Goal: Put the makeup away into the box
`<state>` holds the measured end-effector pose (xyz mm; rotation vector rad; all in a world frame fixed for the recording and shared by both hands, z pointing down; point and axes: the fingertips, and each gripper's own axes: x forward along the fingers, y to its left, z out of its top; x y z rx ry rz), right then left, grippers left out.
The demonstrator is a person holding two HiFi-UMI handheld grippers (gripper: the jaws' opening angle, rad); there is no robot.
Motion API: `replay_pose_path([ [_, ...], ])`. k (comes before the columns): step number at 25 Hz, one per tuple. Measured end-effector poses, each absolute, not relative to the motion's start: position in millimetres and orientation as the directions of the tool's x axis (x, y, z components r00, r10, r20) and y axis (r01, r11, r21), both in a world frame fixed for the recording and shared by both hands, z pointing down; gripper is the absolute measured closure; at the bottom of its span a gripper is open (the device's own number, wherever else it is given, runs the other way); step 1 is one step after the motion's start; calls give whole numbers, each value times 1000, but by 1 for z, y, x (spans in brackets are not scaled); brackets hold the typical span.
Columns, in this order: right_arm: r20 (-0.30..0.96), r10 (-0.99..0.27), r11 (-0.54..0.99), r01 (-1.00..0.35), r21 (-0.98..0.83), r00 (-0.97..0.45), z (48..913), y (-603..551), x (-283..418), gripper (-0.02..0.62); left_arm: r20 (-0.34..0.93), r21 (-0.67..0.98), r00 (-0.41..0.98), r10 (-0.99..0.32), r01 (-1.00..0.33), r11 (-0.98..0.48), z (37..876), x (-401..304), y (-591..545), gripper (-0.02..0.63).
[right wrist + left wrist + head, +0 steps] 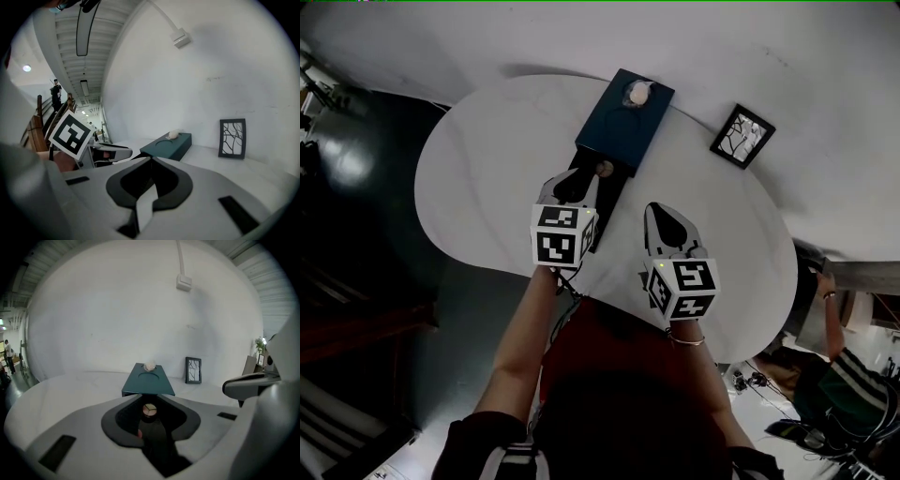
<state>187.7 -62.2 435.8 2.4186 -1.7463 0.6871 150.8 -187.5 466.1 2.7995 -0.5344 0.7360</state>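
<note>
A dark teal box (623, 117) lies on the white round table (487, 178); it has a round recess on top, and a small pale object (638, 93) rests at its far end. My left gripper (584, 180) is raised in front of the box's near end. It is shut on a dark makeup stick (150, 420) whose round, pale, three-part end (605, 169) points at the box (148, 379). My right gripper (668, 223) hovers to the right, nearer the table's front edge. Its jaws meet at the tips with nothing between them (150, 161). The box (169, 145) shows ahead of it.
A small black picture frame (742, 136) stands on the table to the right of the box, near the white wall. A dark strip (602, 214) runs from the box's near end under my left gripper. A seated person (839, 375) is off the table's right side.
</note>
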Motion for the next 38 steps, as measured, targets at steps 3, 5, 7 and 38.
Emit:
replay_pose_path([
  [3, 382, -891, -332, -925, -186, 244, 429, -60, 181, 581, 483, 102, 819, -312, -406, -908, 454, 135, -183, 523],
  [5, 372, -895, -331, -926, -184, 246, 424, -57, 178, 581, 468, 105, 823, -321, -412, -905, 445, 125, -179, 535],
  [7, 363, -898, -330, -926, -182, 249, 420, -53, 176, 581, 453, 108, 827, -332, -421, -901, 437, 115, -175, 546],
  [38, 256, -946, -241, -961, -139, 200, 377, -22, 143, 581, 351, 104, 838, -418, -478, -872, 389, 44, -110, 583],
])
